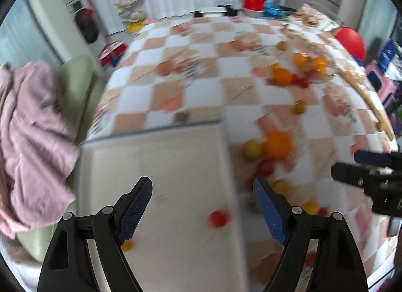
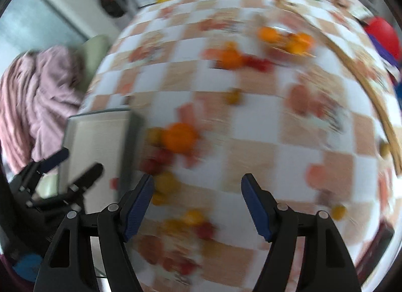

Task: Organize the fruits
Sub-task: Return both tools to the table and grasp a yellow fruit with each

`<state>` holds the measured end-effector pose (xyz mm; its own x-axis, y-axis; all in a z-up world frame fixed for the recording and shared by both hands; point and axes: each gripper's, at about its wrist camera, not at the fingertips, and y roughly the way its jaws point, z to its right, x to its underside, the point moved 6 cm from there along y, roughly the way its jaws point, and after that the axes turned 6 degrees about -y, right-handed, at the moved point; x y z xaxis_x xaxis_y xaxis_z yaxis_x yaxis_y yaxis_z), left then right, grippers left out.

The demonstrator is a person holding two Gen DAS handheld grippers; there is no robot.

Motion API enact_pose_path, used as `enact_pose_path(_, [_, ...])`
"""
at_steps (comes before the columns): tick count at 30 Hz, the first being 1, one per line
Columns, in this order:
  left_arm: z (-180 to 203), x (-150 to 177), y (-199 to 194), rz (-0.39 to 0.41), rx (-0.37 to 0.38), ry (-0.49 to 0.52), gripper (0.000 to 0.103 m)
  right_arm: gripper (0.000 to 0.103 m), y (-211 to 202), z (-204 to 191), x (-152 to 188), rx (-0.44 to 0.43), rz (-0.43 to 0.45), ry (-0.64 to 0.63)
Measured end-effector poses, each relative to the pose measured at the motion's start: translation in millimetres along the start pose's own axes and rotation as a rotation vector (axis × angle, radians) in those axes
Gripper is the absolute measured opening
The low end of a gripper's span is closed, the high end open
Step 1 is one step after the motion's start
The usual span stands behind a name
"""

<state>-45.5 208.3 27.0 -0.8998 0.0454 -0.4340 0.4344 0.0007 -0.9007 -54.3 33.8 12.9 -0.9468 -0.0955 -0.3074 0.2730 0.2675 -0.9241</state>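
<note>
Hovering with jaws apart, the left tool (image 1: 202,189) and right tool (image 2: 197,185) hold nothing.
A red fruit (image 1: 218,218) lies on the tray (image 1: 160,156) at lower centre; an orange (image 1: 278,144) and blurred small fruits sit scattered on the checked surface (image 1: 201,65) to its right.

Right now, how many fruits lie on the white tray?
2: a red fruit near the tray right edge, and an orange fruit partly hidden behind the left gripper.
</note>
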Motion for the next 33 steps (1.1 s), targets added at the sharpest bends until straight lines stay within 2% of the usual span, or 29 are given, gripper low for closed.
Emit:
enact_pose_path(6, [55.9, -25.2, 9.1, -0.004, 0.076, 0.050, 0.083, 0.075, -16.0, 73.4, 26.5, 0.088, 0.004, 0.136])
enact_pose_path(14, [106.1, -58.6, 39.8, 0.006, 0.093, 0.083, 0.083, 0.075, -17.7, 124.6, 51.5, 0.137, -0.008, 0.238])
enact_pose_path(24, [135.1, -64.6, 83.1, -0.041, 0.063, 0.110, 0.083, 0.075, -5.6, 143.7, 55.5, 0.146, -0.013, 0.253])
enact_pose_path(30, [140.5, -65.7, 100.2, -0.058, 0.035, 0.117, 0.083, 0.075, 6.9, 140.6, 50.7, 0.174, -0.024, 0.206])
enact_pose_path(33, [140.8, -65.4, 106.2, -0.070, 0.036, 0.105, 0.083, 0.075, 10.6, 135.1, 48.7, 0.215, -0.027, 0.157])
